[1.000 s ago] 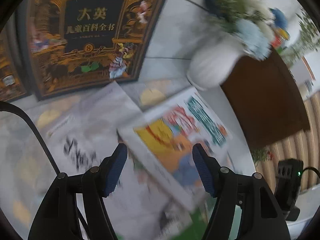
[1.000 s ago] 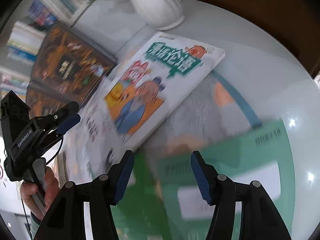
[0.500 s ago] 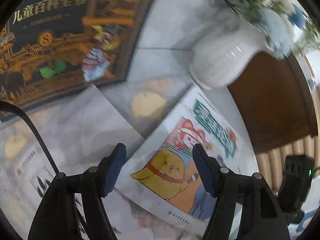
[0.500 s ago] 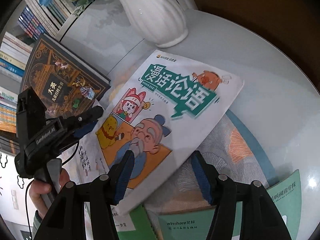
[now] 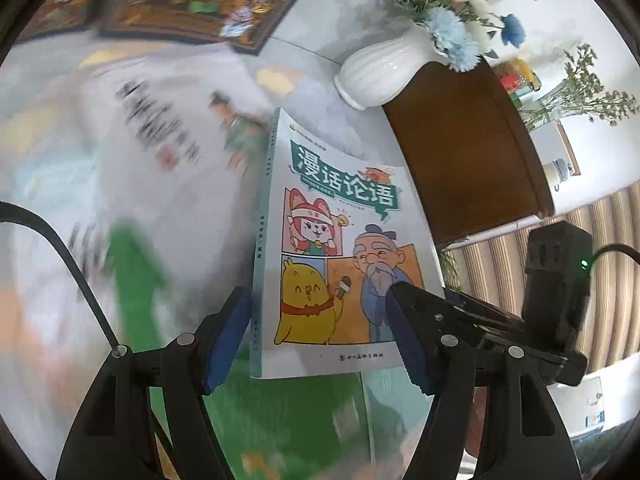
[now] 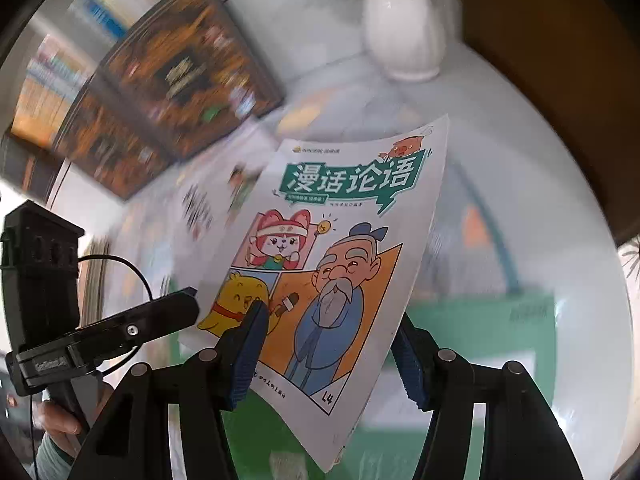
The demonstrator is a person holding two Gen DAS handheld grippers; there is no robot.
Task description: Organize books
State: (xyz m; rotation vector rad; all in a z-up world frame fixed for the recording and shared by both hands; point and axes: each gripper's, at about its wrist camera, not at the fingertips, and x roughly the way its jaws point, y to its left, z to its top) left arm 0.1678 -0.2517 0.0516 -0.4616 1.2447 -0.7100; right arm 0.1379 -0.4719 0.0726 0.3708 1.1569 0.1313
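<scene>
A cartoon paperback [image 5: 344,240] with a teal title banner is raised off the table and tilted, sharp against a blurred background. It slants through my left gripper [image 5: 318,340]: the left pad sits at its spine and the right finger lies over the lower right of the cover. In the right wrist view the same paperback [image 6: 340,240] slants through my right gripper [image 6: 326,352], left pad in front of the cover, right pad behind the page edge. Both pairs of jaws stand wide. The left gripper's finger [image 6: 160,316] reaches the book's left edge.
A white vase [image 5: 376,76] with blue flowers stands behind the book on the pale round table [image 6: 540,200]. Dark ornate hardbacks [image 6: 180,76] lean at the back left. A green book [image 6: 480,328] and other books lie below. A dark wooden cabinet [image 5: 460,152] is at right.
The cartoon paperback lay flat on the table; now it is lifted and tilted between both grippers. The left gripper swung right to it. Neither gripper's jaw width looks different.
</scene>
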